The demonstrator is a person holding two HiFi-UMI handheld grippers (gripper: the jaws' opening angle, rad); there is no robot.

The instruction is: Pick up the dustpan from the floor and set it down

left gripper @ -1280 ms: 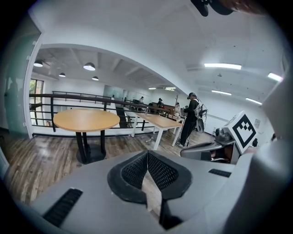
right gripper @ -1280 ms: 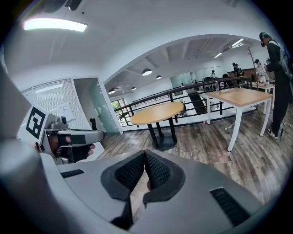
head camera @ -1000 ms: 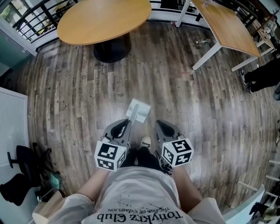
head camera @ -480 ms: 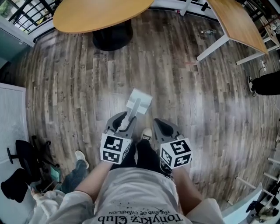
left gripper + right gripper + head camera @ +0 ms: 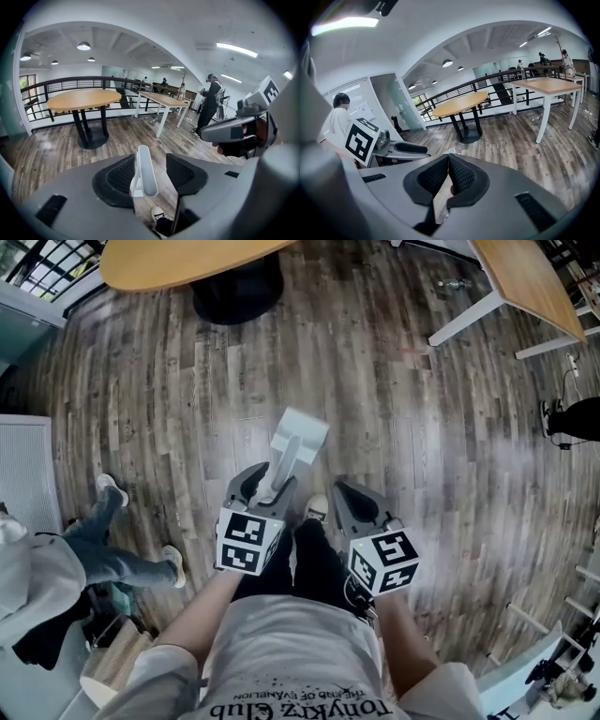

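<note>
The white dustpan (image 5: 300, 433) lies ahead of my feet on the wood floor, with its long handle (image 5: 144, 172) slanting back up between the jaws of my left gripper (image 5: 265, 486). Those jaws have just been opening. The handle stands between the pads, close against the left one, with a clear gap to the right one. In the left gripper view my left gripper (image 5: 150, 171) is open around the handle. To its right hangs my right gripper (image 5: 354, 504), whose pads (image 5: 457, 174) meet at the tip with nothing in them.
A round wooden table (image 5: 178, 259) on a dark base stands at the top left, and a rectangular white-legged table (image 5: 525, 282) at the top right. A person (image 5: 56, 568) walks at the left, beside a white panel (image 5: 23, 465). My own shoe (image 5: 317, 510) shows between the grippers.
The left gripper's jaws have spread apart around the dustpan handle, and both grippers have sunk toward the floor. A person has walked into view at the left.
</note>
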